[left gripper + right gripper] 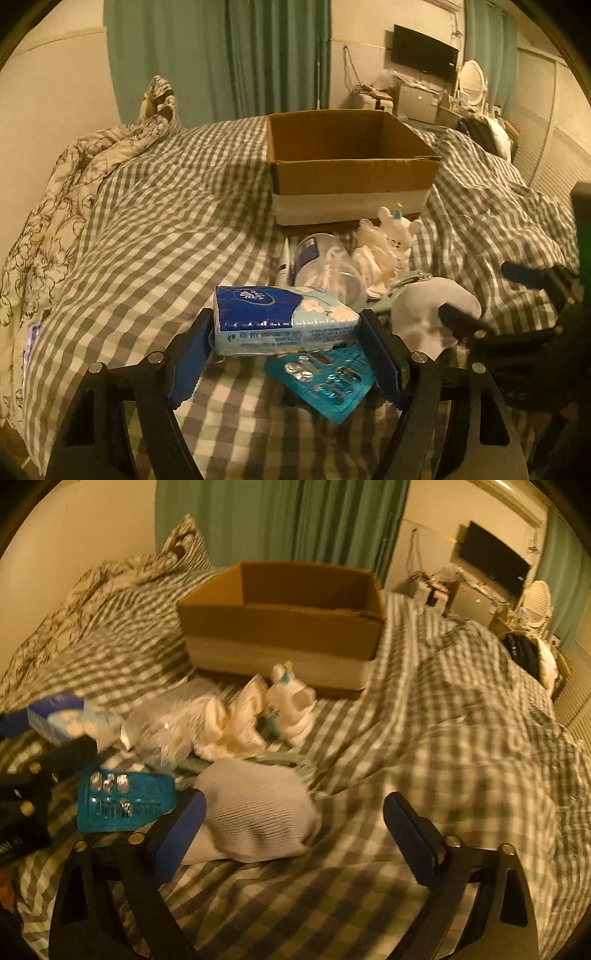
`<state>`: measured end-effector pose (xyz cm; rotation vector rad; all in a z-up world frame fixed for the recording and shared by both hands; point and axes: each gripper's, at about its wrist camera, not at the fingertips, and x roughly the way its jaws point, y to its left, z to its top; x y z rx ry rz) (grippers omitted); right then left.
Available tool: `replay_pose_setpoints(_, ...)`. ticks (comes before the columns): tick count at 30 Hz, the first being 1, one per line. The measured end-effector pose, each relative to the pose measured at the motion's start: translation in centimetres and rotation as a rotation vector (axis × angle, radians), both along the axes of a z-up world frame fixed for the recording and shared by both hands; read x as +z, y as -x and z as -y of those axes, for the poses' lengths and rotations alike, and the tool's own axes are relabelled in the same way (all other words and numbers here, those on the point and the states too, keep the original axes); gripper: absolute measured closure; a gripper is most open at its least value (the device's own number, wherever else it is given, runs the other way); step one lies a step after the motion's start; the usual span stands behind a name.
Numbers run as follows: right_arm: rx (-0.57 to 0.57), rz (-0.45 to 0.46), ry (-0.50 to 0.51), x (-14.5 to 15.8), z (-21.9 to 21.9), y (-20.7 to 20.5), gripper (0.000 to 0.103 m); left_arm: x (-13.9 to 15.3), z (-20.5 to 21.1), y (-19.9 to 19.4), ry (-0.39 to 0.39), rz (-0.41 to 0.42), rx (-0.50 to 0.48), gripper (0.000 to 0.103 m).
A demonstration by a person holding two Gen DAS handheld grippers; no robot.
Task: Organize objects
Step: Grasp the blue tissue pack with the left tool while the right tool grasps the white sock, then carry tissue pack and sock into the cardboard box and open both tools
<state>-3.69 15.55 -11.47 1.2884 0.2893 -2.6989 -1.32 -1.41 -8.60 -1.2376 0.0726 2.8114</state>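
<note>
1. Nearest to me in the left wrist view, my left fingers are closed on the blue tissue pack, a blue pad pressing on each end of it. They stand partly open because the pack is wide.
2. Just under the pack lies a teal blister pack of pills on the checked bed cover. Whether the tissue pack is clear of the bed I cannot tell.
3. The right wrist view shows my right fingers spread wide and holding nothing. A pale grey sock lies between them, up against the left pad, with the right pad well apart from it.
4. That view is blurred. It shows the tissue pack only at its left edge, and the blister pack just left of the sock.
5. Only the left wrist view shows my right fingers from outside: a dark tip lies over the sock.
6. Farther on lies a clear plastic container, crumpled white cloth and a small white plush toy.
7. Beyond these stands an open cardboard box on the bed; no contents show over its walls.
8. Farthest are green curtains and a wall-mounted dark screen.
</note>
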Motion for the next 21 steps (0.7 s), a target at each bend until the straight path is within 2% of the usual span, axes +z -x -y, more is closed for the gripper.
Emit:
replay_pose_setpoints(2,0.022,0.04,0.002,-0.9,0.5,0.4,0.014,-0.1,0.2,0.0,-0.007,0.004,0.0,0.024)
replay_pose_setpoints(4,0.035,0.069,0.017,-1.6,0.7,0.6,0.026,-0.1,0.1,0.0,-0.007,0.005,-0.003,0.024)
replay_pose_setpoints(10,0.058,0.062,0.045,-1.3,0.7,0.1,0.052,0.1,0.1,-0.4,-0.012,-0.005,-0.009,0.024)
replay_pose_setpoints(16,0.041,-0.05,0.065,1.9,0.2,-1.6,0.061,1.1,0.5,-0.7,-0.03,-0.027,0.0,0.024)
replay_pose_setpoints(21,0.032,-0.146,0.089,6.0,-0.7,-1.9,0.063,2.7,0.5,-0.4,-0.05,-0.052,-0.006,0.024)
